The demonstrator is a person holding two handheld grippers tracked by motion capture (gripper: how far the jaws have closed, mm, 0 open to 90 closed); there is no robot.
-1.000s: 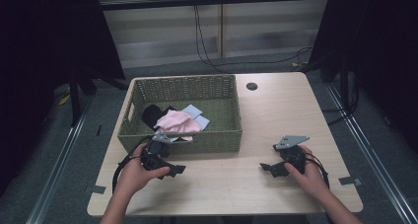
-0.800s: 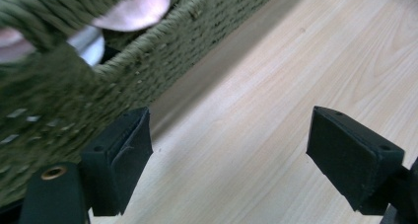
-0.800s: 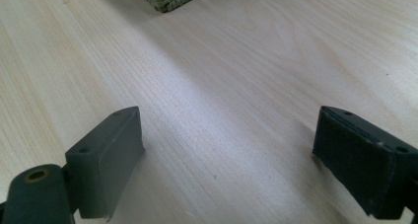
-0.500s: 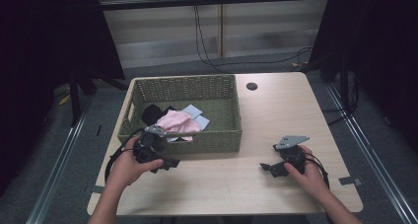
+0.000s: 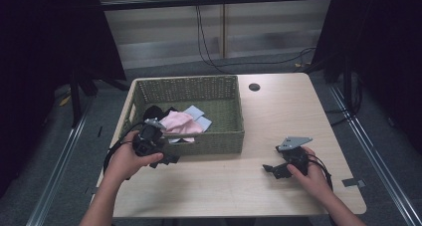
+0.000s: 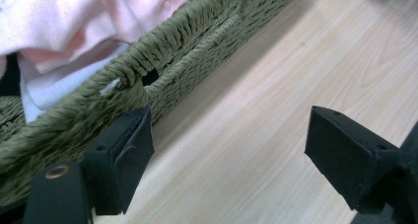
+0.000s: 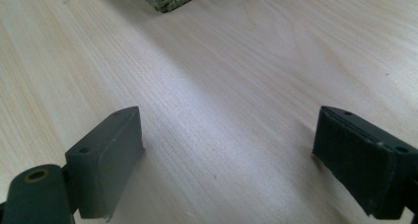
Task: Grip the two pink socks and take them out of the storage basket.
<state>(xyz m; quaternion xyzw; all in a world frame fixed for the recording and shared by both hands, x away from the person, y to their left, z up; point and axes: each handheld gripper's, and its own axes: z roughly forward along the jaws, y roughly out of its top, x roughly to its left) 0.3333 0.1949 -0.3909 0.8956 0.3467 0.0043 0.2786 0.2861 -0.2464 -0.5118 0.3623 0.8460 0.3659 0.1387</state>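
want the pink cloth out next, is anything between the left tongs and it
Yes: the near wall of the green woven basket stands between the open left tongs and the pink cloth, so they must go over its rim.

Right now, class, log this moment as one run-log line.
left gripper: open, at basket front | right gripper: open, over bare table | pink cloth: in basket

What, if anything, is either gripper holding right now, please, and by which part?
Nothing is held. The left gripper is open beside the basket; the right gripper is open over bare table.
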